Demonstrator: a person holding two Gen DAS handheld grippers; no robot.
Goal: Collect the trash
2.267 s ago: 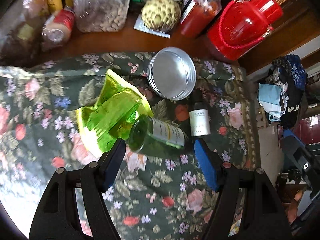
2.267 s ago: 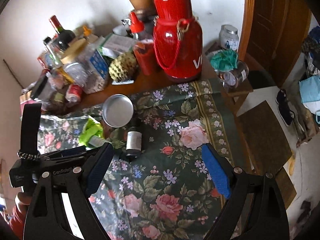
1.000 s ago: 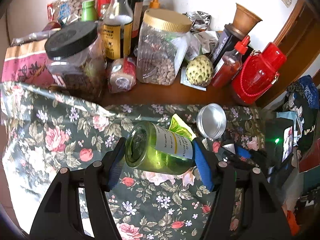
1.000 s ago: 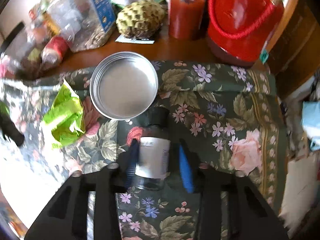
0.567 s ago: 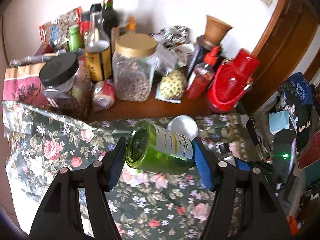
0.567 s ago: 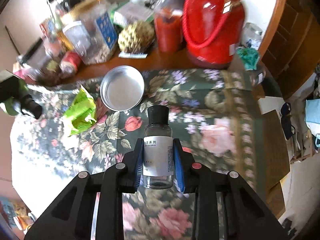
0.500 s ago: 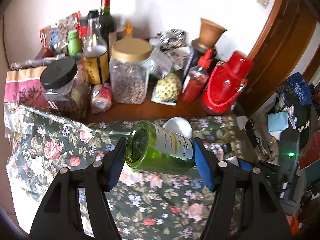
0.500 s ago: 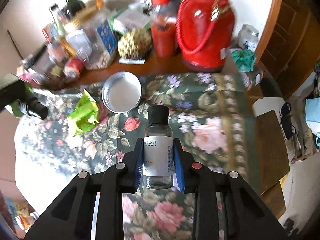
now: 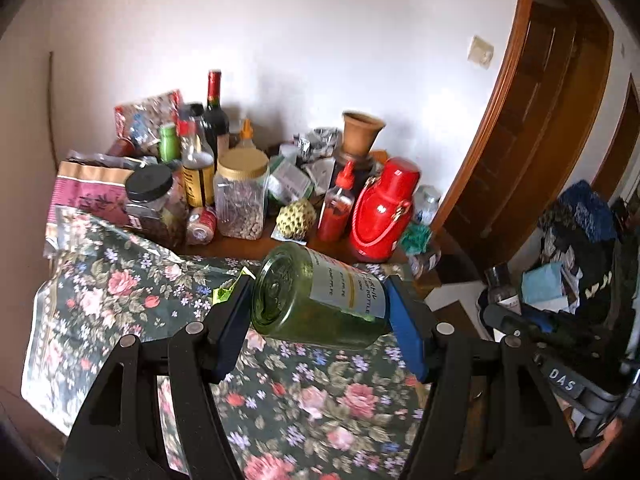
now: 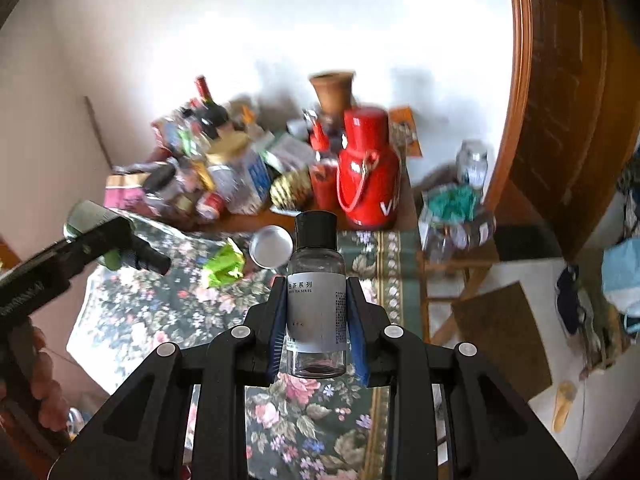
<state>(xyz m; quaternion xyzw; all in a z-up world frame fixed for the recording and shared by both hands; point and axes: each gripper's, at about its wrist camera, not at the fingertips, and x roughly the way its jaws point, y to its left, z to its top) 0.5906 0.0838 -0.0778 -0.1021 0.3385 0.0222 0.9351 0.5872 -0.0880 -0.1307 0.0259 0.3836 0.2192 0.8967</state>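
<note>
My left gripper (image 9: 320, 312) is shut on a green glass jar (image 9: 316, 300) that lies sideways between the blue pads, its base toward the camera, held well above the floral tablecloth (image 9: 120, 304). My right gripper (image 10: 317, 320) is shut on a small clear bottle (image 10: 317, 304) with a black cap and a white label, also lifted off the table. A crumpled green wrapper (image 10: 224, 266) lies on the cloth beside a round silver tin lid (image 10: 271, 246). The wrapper's tip (image 9: 226, 290) peeks out left of the jar. In the right wrist view the left gripper (image 10: 100, 240) shows at the left edge.
The back of the table is crowded: a red thermos (image 9: 380, 208), a red sauce bottle (image 9: 338, 210), a gold-lidded jar (image 9: 241, 196), a wine bottle (image 9: 216, 108), a clay pot (image 9: 360, 132). A wooden door frame (image 9: 516, 92) stands right. A small stool (image 10: 452, 240) holds clutter.
Both grippers have risen and pulled back from the table with their bottles held; the table and its clutter now look smaller and farther away, with more wall in view.
</note>
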